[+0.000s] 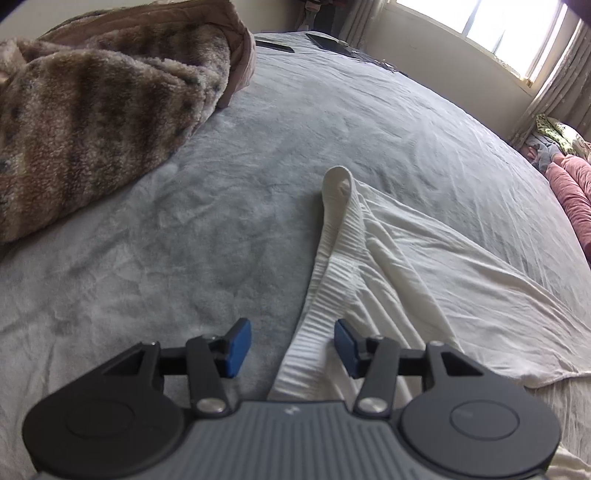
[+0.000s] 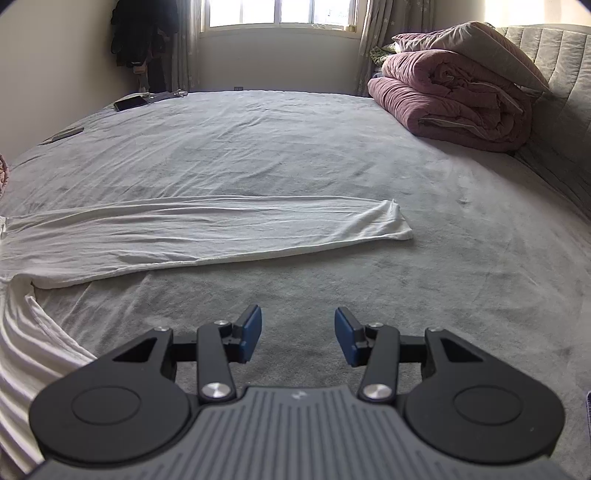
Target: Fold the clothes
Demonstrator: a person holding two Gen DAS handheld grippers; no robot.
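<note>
A white garment lies spread on the grey bed sheet. Its ribbed band runs from a rounded tip down toward my left gripper, whose blue pads stand apart just above the band without pressing it. In the right wrist view a long white sleeve stretches across the sheet from the left edge to a cuff near the middle. My right gripper hovers open over bare sheet in front of that sleeve, with nothing between its fingers.
A brown fuzzy blanket is heaped at the left. Folded pink quilts sit against the padded headboard. Dark flat devices lie at the bed's far edge, below a window.
</note>
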